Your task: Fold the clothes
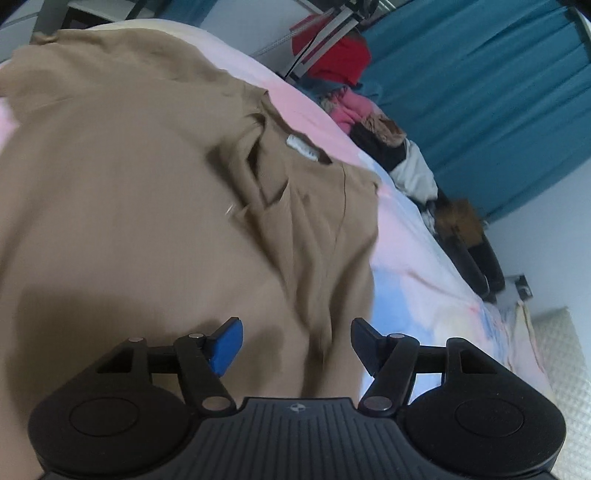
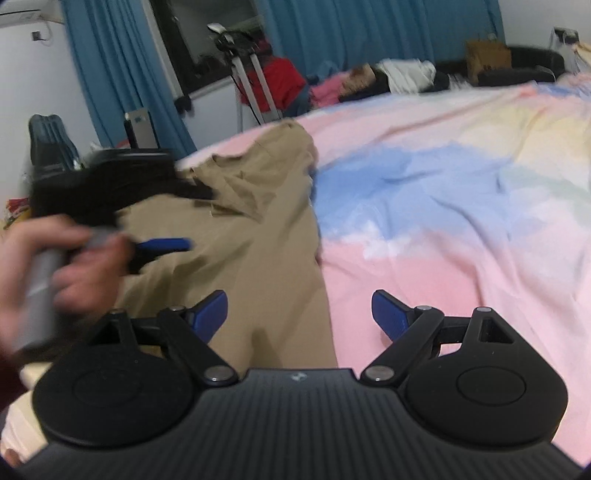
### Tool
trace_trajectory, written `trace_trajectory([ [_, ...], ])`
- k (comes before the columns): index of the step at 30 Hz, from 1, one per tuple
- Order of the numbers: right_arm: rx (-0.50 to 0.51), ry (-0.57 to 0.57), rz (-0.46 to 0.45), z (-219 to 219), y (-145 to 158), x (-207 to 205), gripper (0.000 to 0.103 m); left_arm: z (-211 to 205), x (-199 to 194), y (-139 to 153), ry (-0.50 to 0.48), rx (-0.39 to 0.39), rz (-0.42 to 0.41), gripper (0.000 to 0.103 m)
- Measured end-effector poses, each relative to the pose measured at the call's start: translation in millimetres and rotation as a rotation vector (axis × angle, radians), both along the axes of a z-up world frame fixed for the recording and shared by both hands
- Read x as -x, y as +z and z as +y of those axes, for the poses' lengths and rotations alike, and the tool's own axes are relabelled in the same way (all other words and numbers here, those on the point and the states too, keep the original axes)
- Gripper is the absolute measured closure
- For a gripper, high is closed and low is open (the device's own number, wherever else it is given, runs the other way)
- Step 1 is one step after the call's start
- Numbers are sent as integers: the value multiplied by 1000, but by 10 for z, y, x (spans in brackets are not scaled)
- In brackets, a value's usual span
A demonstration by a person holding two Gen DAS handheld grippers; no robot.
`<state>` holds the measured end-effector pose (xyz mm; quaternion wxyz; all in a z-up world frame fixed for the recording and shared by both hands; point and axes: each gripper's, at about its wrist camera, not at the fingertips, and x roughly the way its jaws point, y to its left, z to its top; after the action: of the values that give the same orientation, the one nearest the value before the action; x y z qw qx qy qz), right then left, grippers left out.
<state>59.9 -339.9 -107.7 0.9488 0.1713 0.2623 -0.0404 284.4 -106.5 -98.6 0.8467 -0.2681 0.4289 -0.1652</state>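
Observation:
A tan collared garment (image 1: 147, 184) lies spread on the pastel bed cover (image 1: 424, 266), its white neck label (image 1: 301, 147) facing up. My left gripper (image 1: 297, 332) hovers over the garment's right part, jaws open with nothing clamped. In the right wrist view the same garment (image 2: 240, 221) lies to the left, its edge running under my right gripper (image 2: 299, 308), which is open above the seam between cloth and bed cover (image 2: 443, 192). A blurred hand (image 2: 55, 266) holds the left gripper there, one blue finger (image 2: 162, 245) above the cloth.
A heap of other clothes (image 2: 369, 81) lies past the bed's far edge, in red, pink, white and black. A tripod (image 2: 255, 85) stands near blue curtains (image 2: 369, 33). A brown bag (image 2: 485, 55) and a dark chair (image 2: 48, 140) are at the room's sides.

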Motion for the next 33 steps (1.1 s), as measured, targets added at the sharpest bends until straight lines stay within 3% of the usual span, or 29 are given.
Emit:
trace_trajectory([
  [6, 26, 101, -8, 121, -116, -166, 16, -390, -519, -348, 3, -162, -44, 39],
  [9, 39, 135, -4, 169, -151, -236, 16, -498, -611, -336, 17, -270, -116, 62],
  [11, 41, 136, 5, 178, -167, -255, 16, -506, -681, -320, 2, -278, -136, 88],
  [12, 41, 134, 8, 179, -171, -257, 16, -500, -716, -290, -12, -267, -138, 96],
  [13, 40, 132, 9, 177, -173, -254, 16, -507, -744, -237, -30, -271, -146, 97],
  [16, 36, 124, 13, 166, -180, -248, 16, -565, -816, -14, -73, -346, -192, 98],
  [19, 28, 110, 19, 143, -194, -259, 17, -574, -951, 93, -39, -464, -178, 98],
  [23, 38, 106, 16, 141, -197, -260, 16, -647, -1084, -56, -29, -688, -165, 98],
  [28, 62, 99, 6, 127, -190, -267, 16, -783, -1000, -176, -69, -737, -251, 92],
  [31, 66, 96, -14, 115, -174, -265, 16, -744, -817, -51, -87, -688, -266, 68],
  [33, 75, 99, -31, 121, -149, -262, 16, -671, -622, 65, -95, -652, -277, 62],
])
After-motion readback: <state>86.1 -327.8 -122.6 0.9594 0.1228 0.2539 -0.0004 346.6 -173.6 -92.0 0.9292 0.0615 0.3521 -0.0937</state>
